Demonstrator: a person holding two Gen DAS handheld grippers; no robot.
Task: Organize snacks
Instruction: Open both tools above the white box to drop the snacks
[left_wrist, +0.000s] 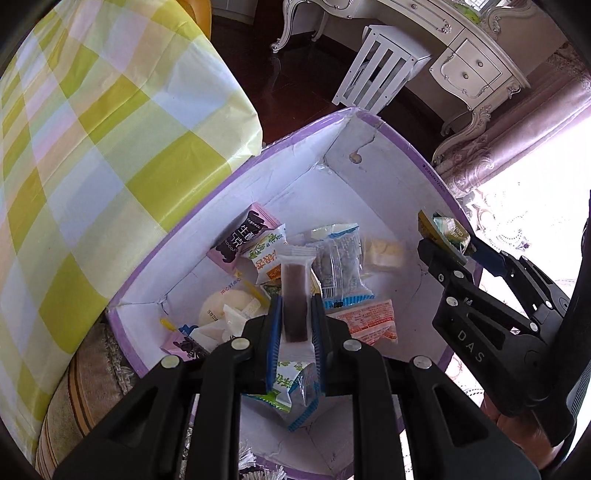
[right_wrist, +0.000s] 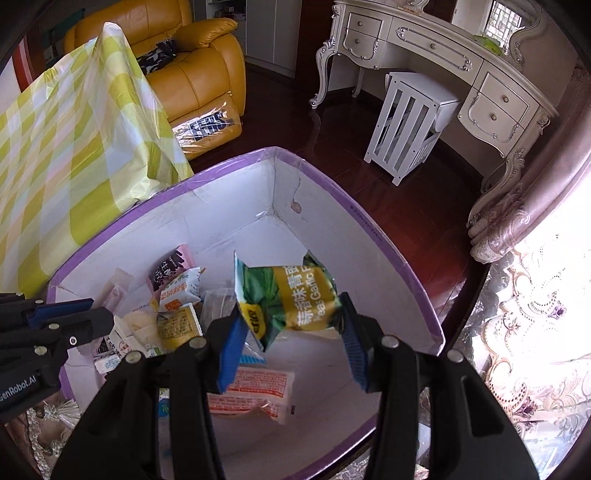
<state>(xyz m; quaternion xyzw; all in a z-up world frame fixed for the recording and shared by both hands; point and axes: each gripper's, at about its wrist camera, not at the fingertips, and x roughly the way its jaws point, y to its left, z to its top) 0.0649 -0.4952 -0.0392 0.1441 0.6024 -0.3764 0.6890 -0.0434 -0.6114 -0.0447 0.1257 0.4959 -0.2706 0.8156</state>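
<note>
The left tool (left_wrist: 295, 325) is pressed nearly together on a slim clear wrapper with a dark brown bar (left_wrist: 295, 295) inside; its ribbed blue pads (left_wrist: 272, 332) pinch the bar's lower half, and the crimped top of the wrapper stands upright above them, at the centre of the left wrist view. The right tool (right_wrist: 291, 325) has its jaws partly apart, clamped on a crinkly green and yellow packet (right_wrist: 291, 299) of garlic peas; the blue pads press on the packet's two sides and the foil buckles between them. In the left wrist view this same tool shows at the right edge, over the box's rim, with the packet at its tip.

Both tools hang over an open cardboard box (right_wrist: 369, 236), white inside with purple tape along its rim and creased, taped corners. It fills the lower middle of both views. On its floor lie loose wrapped snacks: a pink and black sachet (left_wrist: 242, 236) toward the upper left of the heap, a blue-edged clear packet (left_wrist: 341, 269), an orange and white printed pouch (left_wrist: 369, 321) and a pale round bun in plastic (left_wrist: 225, 306).

A glossy yellow, white and pale blue checked cloth (left_wrist: 92, 166) drapes over the table at the upper left, touching the box's rim. A white slatted stool (right_wrist: 410, 125) stands on the dark wooden floor (right_wrist: 332, 122) at the upper right.
</note>
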